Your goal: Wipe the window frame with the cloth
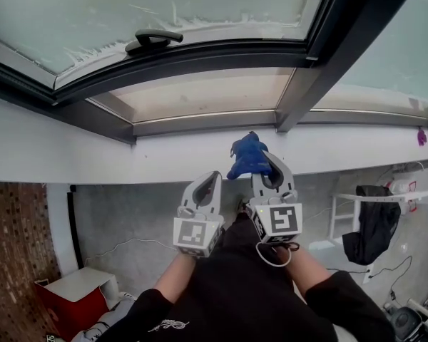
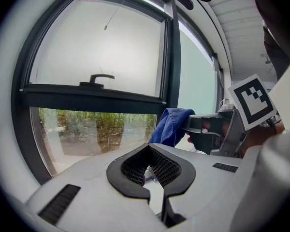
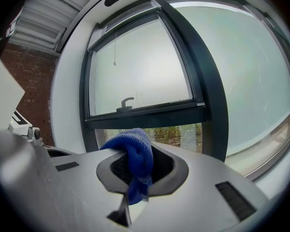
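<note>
**Head view.** Two grey handheld grippers side by side, low in front of the white window sill and well short of the dark metal window frame. Right gripper pinching a crumpled deep-blue woven cloth, bunched at the sill's near edge; contact with the sill not tellable. Left gripper just beside it. Black lever handle on the upper bar of the frame.

**Left gripper view.** Jaws pressed together, nothing between them. Cloth off to the right, hanging from the other gripper, seen against the frame's upright.

**Right gripper view.** Jaws clamped on a fold of the cloth: rounded loop bulging above the tips, short tail drooping below. Frame ahead, apart from the cloth.

**Step in hand, as judged:** carrying the cloth up to the frame. To do it well:
- Lead with the bulging loop, not the hard jaw tips.
- Hold the pinch firm.
- Sweep along the bar's length, skirting the handle.

Little cloth proud of the jaws, so some risk of plastic scraping paint.

**Cloth:** fine ribbed weave, soft, limp.
</note>
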The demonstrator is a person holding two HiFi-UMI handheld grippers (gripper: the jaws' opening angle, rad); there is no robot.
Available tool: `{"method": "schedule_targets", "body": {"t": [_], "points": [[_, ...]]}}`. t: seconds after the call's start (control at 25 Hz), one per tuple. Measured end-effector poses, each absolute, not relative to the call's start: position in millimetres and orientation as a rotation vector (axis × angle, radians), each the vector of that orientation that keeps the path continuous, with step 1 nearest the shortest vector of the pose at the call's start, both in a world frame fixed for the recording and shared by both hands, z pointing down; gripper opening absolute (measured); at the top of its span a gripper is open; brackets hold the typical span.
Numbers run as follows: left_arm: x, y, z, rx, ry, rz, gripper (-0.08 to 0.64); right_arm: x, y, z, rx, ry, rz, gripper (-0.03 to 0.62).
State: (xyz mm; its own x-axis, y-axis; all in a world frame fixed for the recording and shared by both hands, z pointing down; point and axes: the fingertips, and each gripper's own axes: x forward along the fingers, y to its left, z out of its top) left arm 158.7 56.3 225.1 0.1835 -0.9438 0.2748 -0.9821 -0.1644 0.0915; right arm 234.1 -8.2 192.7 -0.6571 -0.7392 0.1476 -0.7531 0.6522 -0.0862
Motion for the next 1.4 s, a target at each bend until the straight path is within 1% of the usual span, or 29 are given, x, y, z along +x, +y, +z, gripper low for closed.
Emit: {"method": "schedule_targets", "body": {"t": [0.32,0.56,0.8,1.12,1.24,1.4], "points": [[142,36,226,2.210,-1.845,0.198,0.006,219,-27,197,1.276,-2.746,0.251,0.026],[106,22,228,2.255,-1.799,0.181,0.006,189,-43,201,1.354,-2.703,0.230,0.026],[67,9,227,2.376,-1.664,0.217,0.006,166,-68,205,1.565,-2.593,0.271,0.026],[61,-19,228,2.529,-1.426,0.286,0.005,194,-108,201,1.954,-2.411,0.400,0.026],[69,-34,228,2.540,-1.405,0.295,0.006,211,-127,204,2.031,-2.384,0.447,0.026],[81,-58,233,2.507,-1.451,0.314,0.006,245,-166,226,2.163,-2.329,0.620,0.026]]}}
